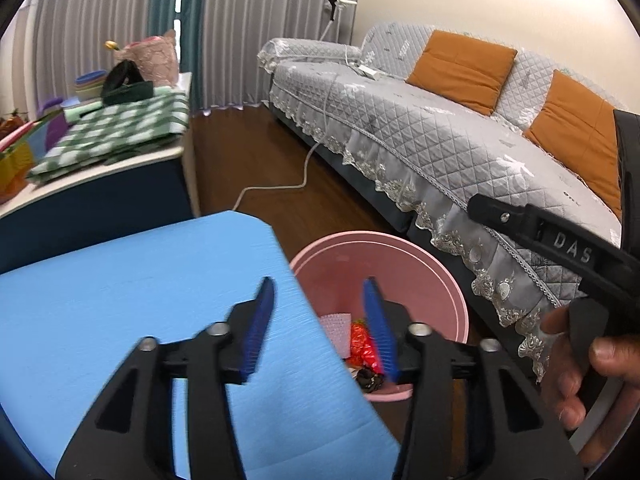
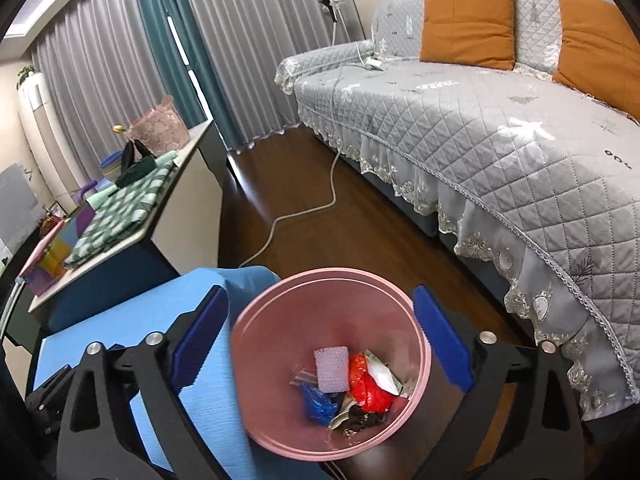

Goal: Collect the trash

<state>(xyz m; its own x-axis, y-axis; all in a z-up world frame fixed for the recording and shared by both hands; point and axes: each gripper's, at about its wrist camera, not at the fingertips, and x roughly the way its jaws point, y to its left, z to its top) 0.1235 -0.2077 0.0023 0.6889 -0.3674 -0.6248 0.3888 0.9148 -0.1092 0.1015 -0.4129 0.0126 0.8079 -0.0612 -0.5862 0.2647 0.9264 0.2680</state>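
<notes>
Left gripper (image 1: 320, 322): its blue-padded fingers (image 1: 258, 330) stand partly apart with nothing between them; it hangs over the edge of the blue table and the near rim of the bin.
Right gripper (image 2: 322, 344): fingers (image 2: 440, 344) spread wide, empty, straddling the mouth of the bin from above; in the left wrist view its black body shows at the right with a hand (image 1: 580, 364) around the grip.
Pink waste bin (image 2: 256, 320): a round pink plastic bin standing on the dark wooden floor (image 2: 304, 184), just beside the blue table and in front of the sofa.
Trash: lies in a loose heap at the bottom of the bin; a pale pink textured square (image 2: 331, 368) on top, a crumpled red wrapper (image 2: 366, 386) beside it, a blue wrapper (image 2: 318, 402) in front, white paper (image 2: 382, 376) and dark scraps (image 2: 362, 420) around them.
Blue table (image 1: 132, 272): bare blue top, its corner touching or nearly touching the bin's rim.
Sofa (image 2: 500, 128): grey quilted cover with a lace hem, two orange cushions (image 2: 468, 20) against the back.
White cable (image 2: 304, 208): runs from the sofa down across the floor toward the table.
Side table (image 1: 120, 160): carries a folded green-and-white checked cloth (image 1: 120, 128), a black bag (image 1: 124, 84) and a pink lacy basket (image 1: 154, 56).
</notes>
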